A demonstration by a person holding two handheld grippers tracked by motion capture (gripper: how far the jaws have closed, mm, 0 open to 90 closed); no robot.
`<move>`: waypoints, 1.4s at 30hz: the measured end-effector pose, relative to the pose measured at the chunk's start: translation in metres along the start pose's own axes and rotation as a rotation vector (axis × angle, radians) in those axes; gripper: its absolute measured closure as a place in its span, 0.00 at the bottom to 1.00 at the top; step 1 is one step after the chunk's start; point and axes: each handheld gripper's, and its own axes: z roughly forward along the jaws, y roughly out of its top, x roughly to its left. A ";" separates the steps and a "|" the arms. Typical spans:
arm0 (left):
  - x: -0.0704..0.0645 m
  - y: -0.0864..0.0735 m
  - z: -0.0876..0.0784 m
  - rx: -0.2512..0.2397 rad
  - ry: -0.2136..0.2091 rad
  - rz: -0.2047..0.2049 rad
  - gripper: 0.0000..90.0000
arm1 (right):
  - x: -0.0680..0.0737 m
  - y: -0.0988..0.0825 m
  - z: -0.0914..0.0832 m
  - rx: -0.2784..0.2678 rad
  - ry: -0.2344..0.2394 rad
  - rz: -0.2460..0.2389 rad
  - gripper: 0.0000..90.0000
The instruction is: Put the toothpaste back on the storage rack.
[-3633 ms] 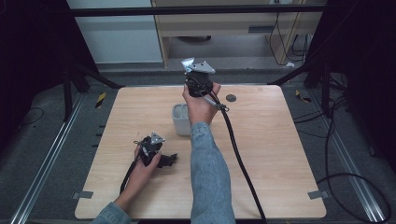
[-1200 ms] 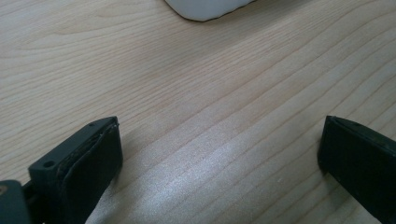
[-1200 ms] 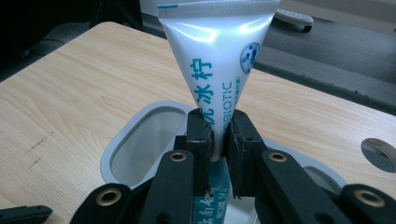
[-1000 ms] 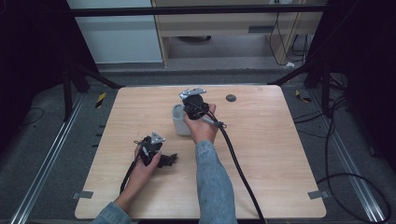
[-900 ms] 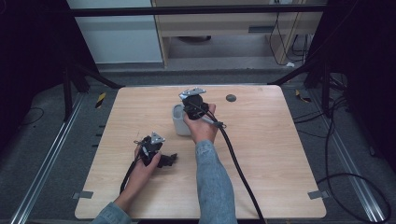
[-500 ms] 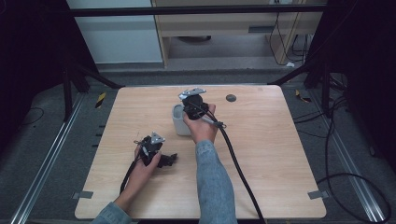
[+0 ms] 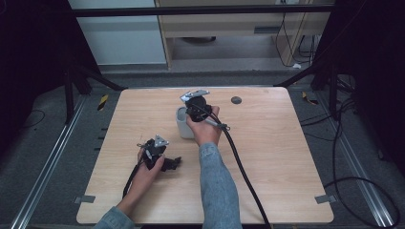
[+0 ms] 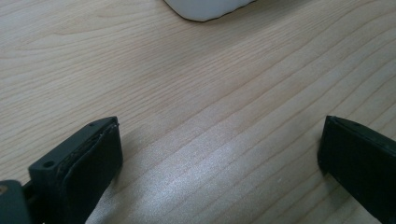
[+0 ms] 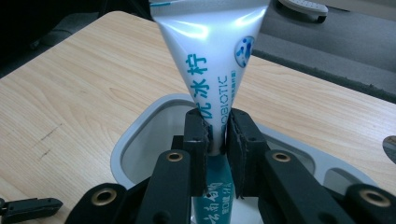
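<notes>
1. the white holder (image 7: 182, 125) stood near the middle of the wooden table (image 7: 286, 157), and everything else is placed from it.
2. the right gripper (image 7: 195, 102) hung right over the holder's far rim, gripped in the person's right hand (image 7: 204, 128), whose forearm in a blue sleeve (image 7: 217, 191) ran back to the near table edge.
3. in the right gripper view its jaws were clamped narrow on a toothpaste tube (image 9: 212, 60), silver-white with teal lettering, pinched around its lower part.
4. the tube stood upright, its flat crimped end up, its teal lower end dipping into the holder's open mouth (image 9: 144, 135); whether it touched the bottom, i couldn't tell.
5. the left gripper (image 7: 156, 151) lay nearer the person than the holder and to its left, low on the table in the left hand (image 7: 145, 171).
6. in the left gripper view its jaws stood wide apart with bare wood between them, and the holder's white edge (image 8: 205, 9) showed just ahead.
7. a small dark round disc (image 7: 236, 100) sat beyond the holder, to its right.
8. the right gripper's black cable (image 7: 241, 167) trailed from beside the holder to the near edge.
</notes>
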 end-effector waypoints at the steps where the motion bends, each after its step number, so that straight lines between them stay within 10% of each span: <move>1: 0.000 0.000 0.000 0.000 0.000 0.000 0.00 | 0.000 0.000 0.000 0.000 -0.001 0.002 0.87; 42: 0.000 0.001 0.001 0.001 -0.001 0.001 0.00 | -0.006 0.004 -0.033 -0.004 0.015 -0.018 0.83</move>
